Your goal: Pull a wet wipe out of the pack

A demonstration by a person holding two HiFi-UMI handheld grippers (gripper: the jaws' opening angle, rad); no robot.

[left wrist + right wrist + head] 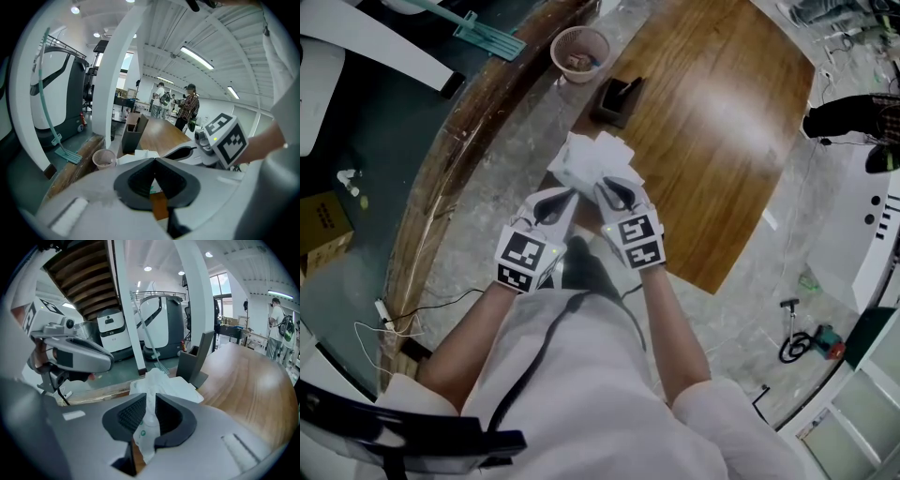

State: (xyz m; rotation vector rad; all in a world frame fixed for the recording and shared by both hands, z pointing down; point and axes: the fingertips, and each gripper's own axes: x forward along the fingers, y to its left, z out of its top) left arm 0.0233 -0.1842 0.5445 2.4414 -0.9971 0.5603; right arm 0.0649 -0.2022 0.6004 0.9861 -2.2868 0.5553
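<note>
I hold the white wet wipe pack [592, 159] up in the air between both grippers, over the edge of the wooden table [722, 122]. My left gripper [571, 195] is shut at the pack's near left side; in the left gripper view its jaws [154, 161] meet, with a strip of white, green-printed film showing in the gap behind them. My right gripper [603, 191] is shut on the pack's near right side. In the right gripper view a fold of the pack's green-printed film [149, 427] runs through the closed jaws [149, 401], and the crumpled pack [164, 385] spreads out beyond them.
A pink mesh basket [579, 52] and a dark open box [617, 98] stand at the table's far end. A green mop [483, 33] lies on the floor to the left. Cables [403, 319] trail by the low wooden ledge. People [190, 105] stand far off.
</note>
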